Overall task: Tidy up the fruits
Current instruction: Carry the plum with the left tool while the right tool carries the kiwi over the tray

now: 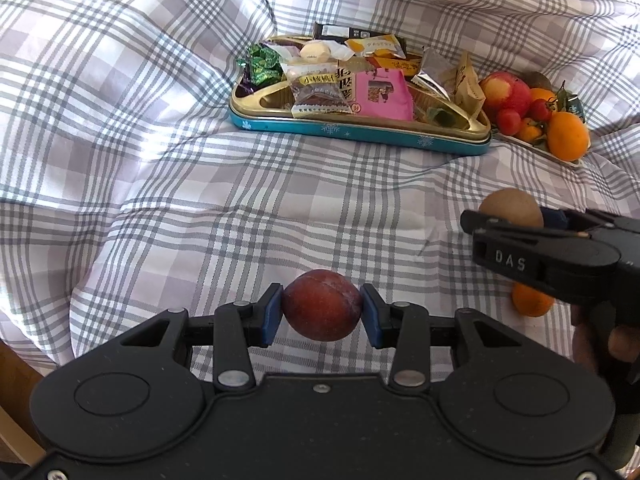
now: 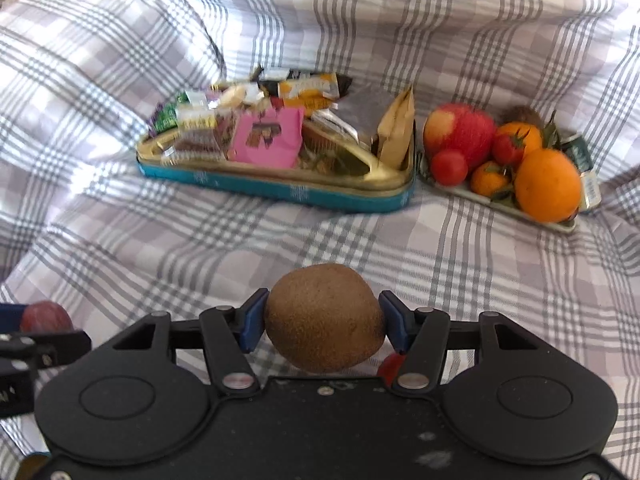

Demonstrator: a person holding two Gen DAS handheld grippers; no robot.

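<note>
**Ann:** Left wrist view has the left gripper (image 1: 322, 312) clamped on a dark red plum (image 1: 321, 304), blue pads at its widest girth, held above the checked bedsheet (image 1: 160, 200).

**Ben:** Looks firm but bruisable, and that waxy skin could slip. A hold across the middle seems right.

**Ann:** Right wrist view: the right gripper (image 2: 323, 326) grips a brown kiwi (image 2: 324, 318), pads pressing on both flanks.

**Ben:** Fuzzy skin should give grip, but the flesh is soft, so I'd judge gentle pressure is enough. It's light, too.

**Ann:** Both fruits sit well short of the white fruit tray (image 2: 560, 225), where the apple (image 2: 460, 134) and oranges (image 2: 548, 186) pile beside the snack tin (image 2: 280, 190).

**Ben:** It's crowded, so a rounded fruit may roll off.
</note>
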